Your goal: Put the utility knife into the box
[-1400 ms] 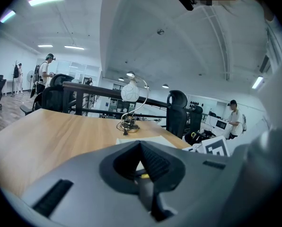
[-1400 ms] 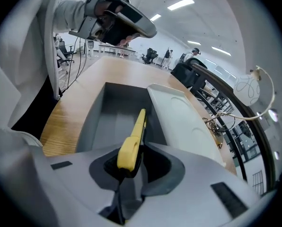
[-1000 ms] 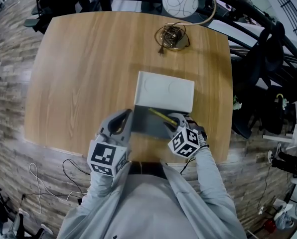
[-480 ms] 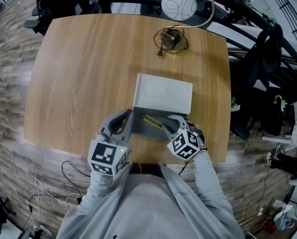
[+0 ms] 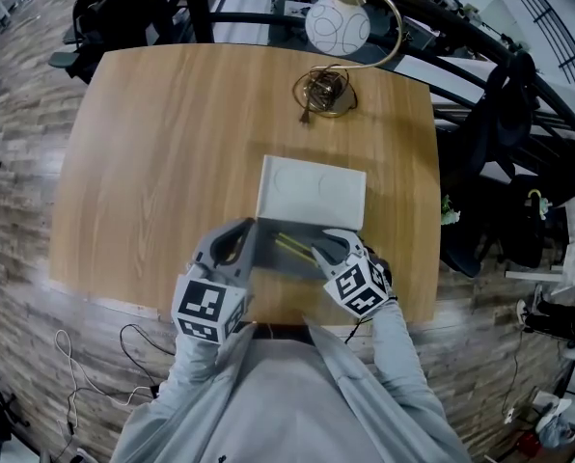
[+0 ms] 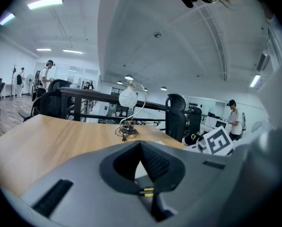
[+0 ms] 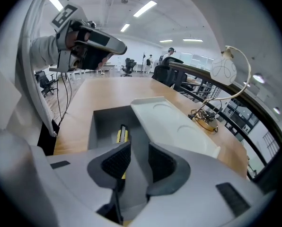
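Observation:
The grey box [image 5: 276,261] stands open near the table's front edge, its white lid [image 5: 312,193] tipped back behind it. The yellow and black utility knife [image 5: 292,247] lies inside the box, as the right gripper view also shows [image 7: 122,134]. My right gripper [image 5: 324,249] sits at the box's right end, jaws open [image 7: 138,160] and apart from the knife. My left gripper [image 5: 241,239] rests at the box's left edge. Its jaw tips meet [image 6: 140,145], with nothing visible between them; the knife [image 6: 147,191] shows through the gap below.
A desk lamp with a white globe [image 5: 338,25] has its round base and coiled cord [image 5: 324,90] at the table's far edge. Dark office chairs [image 5: 500,133] stand to the right. The table's front edge [image 5: 123,302] is close to the box.
The knife, held slanting over the box by my right gripper a second ago, now lies down inside it. The right jaws have come off it. The left gripper has stayed put.

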The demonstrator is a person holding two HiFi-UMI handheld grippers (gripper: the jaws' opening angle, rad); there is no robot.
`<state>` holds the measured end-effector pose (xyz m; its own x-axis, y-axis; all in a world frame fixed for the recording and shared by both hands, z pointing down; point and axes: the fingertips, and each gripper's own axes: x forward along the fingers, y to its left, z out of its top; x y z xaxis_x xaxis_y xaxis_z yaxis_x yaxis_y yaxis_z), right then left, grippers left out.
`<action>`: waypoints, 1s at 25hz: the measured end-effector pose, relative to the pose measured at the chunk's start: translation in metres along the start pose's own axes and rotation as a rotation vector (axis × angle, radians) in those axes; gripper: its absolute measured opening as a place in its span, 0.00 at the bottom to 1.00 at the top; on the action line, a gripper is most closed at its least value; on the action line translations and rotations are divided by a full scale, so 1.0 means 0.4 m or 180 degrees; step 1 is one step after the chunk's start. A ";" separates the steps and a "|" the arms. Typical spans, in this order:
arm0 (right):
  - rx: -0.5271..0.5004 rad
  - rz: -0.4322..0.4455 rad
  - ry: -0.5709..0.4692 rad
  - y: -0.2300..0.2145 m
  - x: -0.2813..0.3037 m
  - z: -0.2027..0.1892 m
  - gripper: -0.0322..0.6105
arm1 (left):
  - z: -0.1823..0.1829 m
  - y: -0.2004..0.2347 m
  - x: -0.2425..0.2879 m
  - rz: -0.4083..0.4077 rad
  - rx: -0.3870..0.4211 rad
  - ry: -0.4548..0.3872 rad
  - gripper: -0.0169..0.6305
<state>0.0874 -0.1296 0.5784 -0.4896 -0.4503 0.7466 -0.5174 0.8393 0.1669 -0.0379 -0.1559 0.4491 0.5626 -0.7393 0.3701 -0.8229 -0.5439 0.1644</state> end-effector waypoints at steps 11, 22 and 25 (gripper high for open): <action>0.0483 -0.0378 -0.0690 -0.087 -0.129 0.138 0.22 | 0.079 -0.013 -0.005 -0.0033 0.0132 -0.0249 0.05; 0.1032 -0.0772 -0.1770 -0.165 -0.322 0.293 0.22 | 0.147 -0.035 -0.003 -0.0113 0.0264 -0.0448 0.05; 0.1227 -0.0797 -0.2114 -0.174 -0.375 0.324 0.22 | 0.158 -0.040 -0.005 -0.0142 0.0293 -0.0478 0.05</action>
<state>0.1059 -0.1599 0.3712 -0.5792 -0.7998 0.1578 -0.8133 0.5800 -0.0456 -0.0208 -0.1706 0.3881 0.6097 -0.7608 0.2225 -0.7899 -0.6065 0.0907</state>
